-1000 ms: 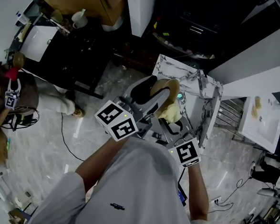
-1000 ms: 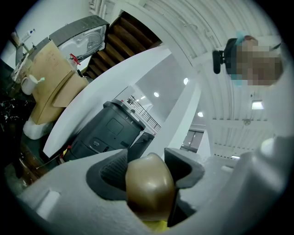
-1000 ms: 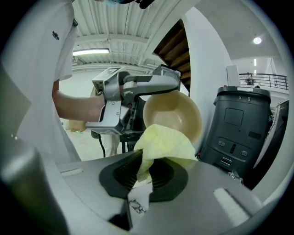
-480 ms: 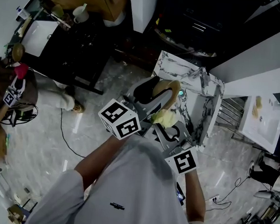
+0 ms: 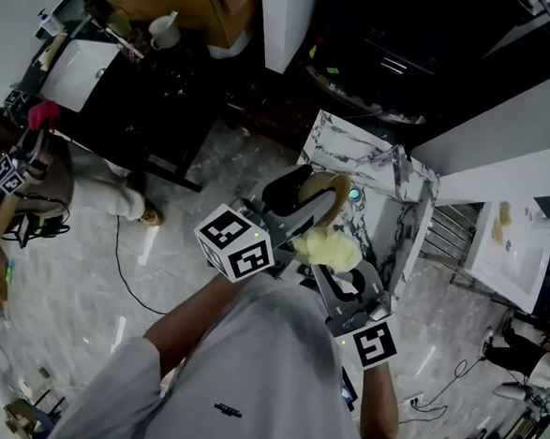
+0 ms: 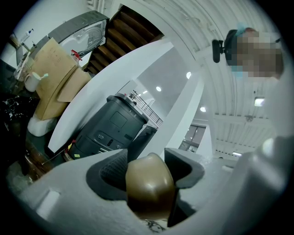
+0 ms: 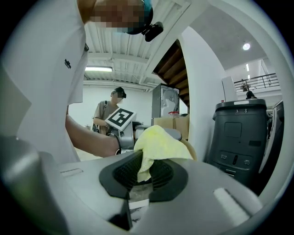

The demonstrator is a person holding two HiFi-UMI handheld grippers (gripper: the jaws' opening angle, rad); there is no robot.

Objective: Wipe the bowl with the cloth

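A tan-brown bowl (image 5: 317, 187) is held up in the air above a small marble table, its rim pinched in my left gripper (image 5: 300, 203). In the left gripper view the bowl's glossy edge (image 6: 149, 186) fills the space between the dark pads. My right gripper (image 5: 333, 265) is shut on a pale yellow cloth (image 5: 325, 249), which bunches just below the bowl in the head view. In the right gripper view the cloth (image 7: 158, 147) rises out of the pads with the bowl's rim (image 7: 189, 149) close behind it and my left gripper (image 7: 138, 136) beyond.
The marble-topped table (image 5: 391, 170) stands under the bowl. A white rack (image 5: 510, 242) is at the right, a dark counter with a mug (image 5: 161, 30) at the upper left. A second person (image 5: 19, 182) stands at the far left; cables run on the floor.
My right gripper and the cloth have drawn back down and toward me, away from the bowl's rim. The bowl and left gripper stay almost still.
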